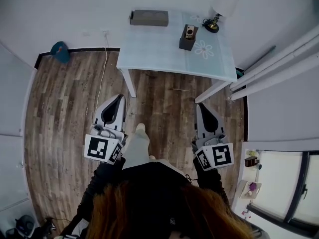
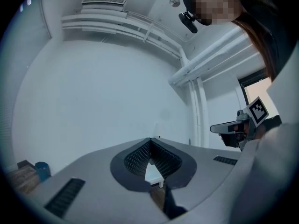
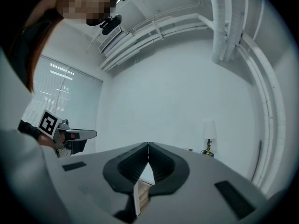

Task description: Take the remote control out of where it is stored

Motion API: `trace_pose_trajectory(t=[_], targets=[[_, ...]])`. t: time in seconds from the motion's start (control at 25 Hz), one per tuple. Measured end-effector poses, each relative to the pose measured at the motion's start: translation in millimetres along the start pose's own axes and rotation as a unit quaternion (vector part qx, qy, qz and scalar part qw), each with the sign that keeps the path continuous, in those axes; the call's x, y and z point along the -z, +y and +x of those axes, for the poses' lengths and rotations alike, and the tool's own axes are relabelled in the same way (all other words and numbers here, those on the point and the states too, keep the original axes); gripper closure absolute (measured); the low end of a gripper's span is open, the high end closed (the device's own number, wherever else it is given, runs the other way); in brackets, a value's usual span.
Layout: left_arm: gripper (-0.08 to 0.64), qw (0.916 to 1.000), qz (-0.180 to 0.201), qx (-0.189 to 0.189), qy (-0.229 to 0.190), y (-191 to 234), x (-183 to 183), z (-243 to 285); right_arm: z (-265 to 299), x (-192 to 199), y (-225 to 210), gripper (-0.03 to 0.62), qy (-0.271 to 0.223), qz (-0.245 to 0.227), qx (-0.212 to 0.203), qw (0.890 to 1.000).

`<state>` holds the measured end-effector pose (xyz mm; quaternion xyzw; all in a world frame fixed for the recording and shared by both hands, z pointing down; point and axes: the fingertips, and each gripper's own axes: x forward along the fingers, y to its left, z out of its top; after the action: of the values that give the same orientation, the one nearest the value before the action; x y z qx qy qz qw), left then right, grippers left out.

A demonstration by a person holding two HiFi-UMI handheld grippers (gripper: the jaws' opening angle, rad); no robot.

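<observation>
Remote (image 1: 189, 32): stands upright in a dark holder (image 1: 186, 43) on the table (image 1: 149, 51), in its right half, just beside a flower print (image 1: 204, 49); well apart from both tongs, touched by neither. Left gripper (image 1: 118, 99): held over the wood floor (image 1: 60, 113), short of the table's near edge and pointing toward it; jaws together, tips meeting in its own view, with only a wedge-shaped gap behind them that shows a bit of table and floor; grips nothing, touches nothing. Right gripper (image 1: 201, 108): about level with the left one, near the table's right leg (image 1: 212, 91), also aimed at the table; jaws shut tip to tip, nothing between the pads, a slice of table edge and floor seen through the wedge behind them. Each visible off to the side in the other's view, apart from one another, marker cubes toward the person. Elsewhere on the table: grey box (image 1: 149, 18) at the far left, lamp (image 1: 215, 19) at the far right corner, both clear of the holder. On the floor: white cable (image 1: 102, 68) running down from the wall, left of the table.
</observation>
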<state>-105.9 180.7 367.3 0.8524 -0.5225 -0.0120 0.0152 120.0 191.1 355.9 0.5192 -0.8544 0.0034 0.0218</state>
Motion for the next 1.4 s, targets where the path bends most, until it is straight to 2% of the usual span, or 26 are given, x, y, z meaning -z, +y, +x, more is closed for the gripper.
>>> trace_pose_trajectory(t=[0.36, 0.52, 0.76, 1.04, 1.24, 1.4], targets=[[0.56, 0.9995, -0.015, 0.026, 0.001, 57.5, 18.1, 116.3, 108.6, 7.8, -55.1, 0.578, 0.01, -0.006, 0.025, 1.0], [0.56, 0.9982, 0.002, 0.06, -0.005, 79.7, 1.5, 185.8, 174.8, -5.4, -77.7, 0.578, 0.01, -0.01, 0.027, 1.0], [0.56, 0.9953, 0.006, 0.095, -0.014, 108.3, -11.4, 267.0, 253.6, -12.2, -104.4, 0.578, 0.006, -0.004, 0.036, 0.999], [0.56, 0.9945, 0.001, 0.104, 0.004, 126.1, -3.4, 317.0, 297.3, -7.3, -131.5, 0.578, 0.014, 0.002, 0.038, 0.999], [0.56, 0.9957, -0.009, 0.092, 0.015, 126.7, 3.3, 338.4, 312.7, 1.7, -153.4, 0.578, 0.026, 0.009, 0.03, 0.999], [0.56, 0.9962, -0.025, 0.083, 0.007, 122.1, 3.0, 355.1, 323.0, 6.0, -173.4, 0.578, 0.04, 0.003, 0.019, 0.999]])
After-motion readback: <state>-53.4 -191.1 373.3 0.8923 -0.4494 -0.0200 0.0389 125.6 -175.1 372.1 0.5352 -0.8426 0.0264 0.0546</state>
